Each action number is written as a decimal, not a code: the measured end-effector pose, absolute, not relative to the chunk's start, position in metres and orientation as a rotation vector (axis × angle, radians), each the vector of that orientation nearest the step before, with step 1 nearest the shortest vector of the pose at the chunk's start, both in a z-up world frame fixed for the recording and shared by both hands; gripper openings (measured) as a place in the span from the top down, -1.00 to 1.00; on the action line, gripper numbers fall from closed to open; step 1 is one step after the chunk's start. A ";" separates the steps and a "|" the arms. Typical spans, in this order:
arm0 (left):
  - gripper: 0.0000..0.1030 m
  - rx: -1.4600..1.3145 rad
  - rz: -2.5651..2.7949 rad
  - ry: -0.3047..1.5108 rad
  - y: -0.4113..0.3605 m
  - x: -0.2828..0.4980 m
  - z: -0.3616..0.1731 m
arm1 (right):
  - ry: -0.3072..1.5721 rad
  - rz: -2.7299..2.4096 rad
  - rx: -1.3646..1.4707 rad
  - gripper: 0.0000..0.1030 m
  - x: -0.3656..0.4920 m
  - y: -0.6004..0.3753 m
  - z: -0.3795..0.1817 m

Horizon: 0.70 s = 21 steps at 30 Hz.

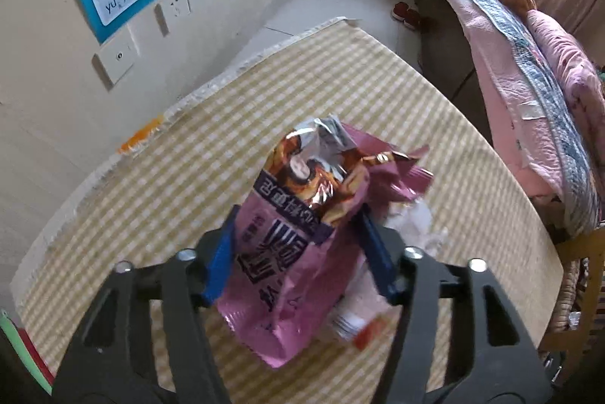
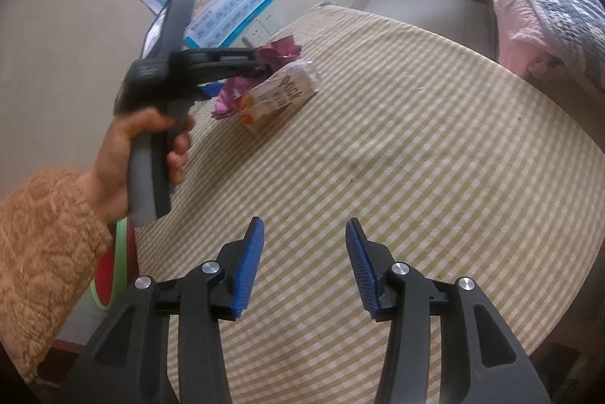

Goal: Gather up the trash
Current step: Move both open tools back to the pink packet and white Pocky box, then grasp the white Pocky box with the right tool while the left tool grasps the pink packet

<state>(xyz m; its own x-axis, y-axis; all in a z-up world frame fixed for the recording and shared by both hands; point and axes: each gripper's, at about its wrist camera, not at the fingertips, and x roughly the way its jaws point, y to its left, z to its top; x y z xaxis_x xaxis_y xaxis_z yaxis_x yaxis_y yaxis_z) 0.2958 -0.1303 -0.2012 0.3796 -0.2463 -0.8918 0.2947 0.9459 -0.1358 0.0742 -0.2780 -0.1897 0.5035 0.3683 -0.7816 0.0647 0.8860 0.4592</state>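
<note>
Here left hand-held gripper (image 1: pixel 298 215) pinches pink bag (image 1: pixel 287 275) mid-table (image 2: pixel 416 146), right (image 2: pixel 304 226) open w/ room.

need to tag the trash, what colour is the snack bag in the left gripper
Mostly pink-purple, with a silver foil top; the snack bag shows best in the left wrist view.

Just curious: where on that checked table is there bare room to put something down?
Most of the tablecloth is bare, from the right claw out to the bed-side edge. The crowded spot is by the wall, where the left claw grips the pink bag beside a wrapper.
</note>
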 end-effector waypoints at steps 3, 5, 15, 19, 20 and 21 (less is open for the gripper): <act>0.15 0.057 -0.352 1.111 -0.129 0.280 -0.195 | 1.043 0.188 0.494 0.12 0.073 -0.279 -0.193; 0.19 0.048 -0.349 1.098 -0.123 0.266 -0.188 | 1.047 0.188 0.504 0.12 0.078 -0.279 -0.196; 0.46 0.027 -0.247 1.071 -0.037 0.146 -0.180 | 1.018 0.151 0.592 -0.02 0.140 -0.270 -0.193; 0.17 -0.003 -0.208 1.112 -0.011 0.109 -0.193 | 1.042 0.103 0.517 -0.25 0.186 -0.249 -0.197; 0.14 -0.009 -0.189 1.113 -0.005 0.102 -0.197 | 1.050 0.090 0.497 -0.27 0.198 -0.242 -0.199; 0.08 -0.023 -0.181 1.115 0.000 0.098 -0.199 | 1.062 0.082 0.494 -0.30 0.209 -0.238 -0.202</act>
<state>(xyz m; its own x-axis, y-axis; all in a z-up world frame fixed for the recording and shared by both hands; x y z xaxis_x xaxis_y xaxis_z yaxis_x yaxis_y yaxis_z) 0.0980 0.0001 -0.1993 0.4273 -0.1560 -0.8905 0.1334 0.9851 -0.1086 0.2085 -0.2375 -0.2016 0.4952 0.2977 -0.8161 0.1688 0.8886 0.4265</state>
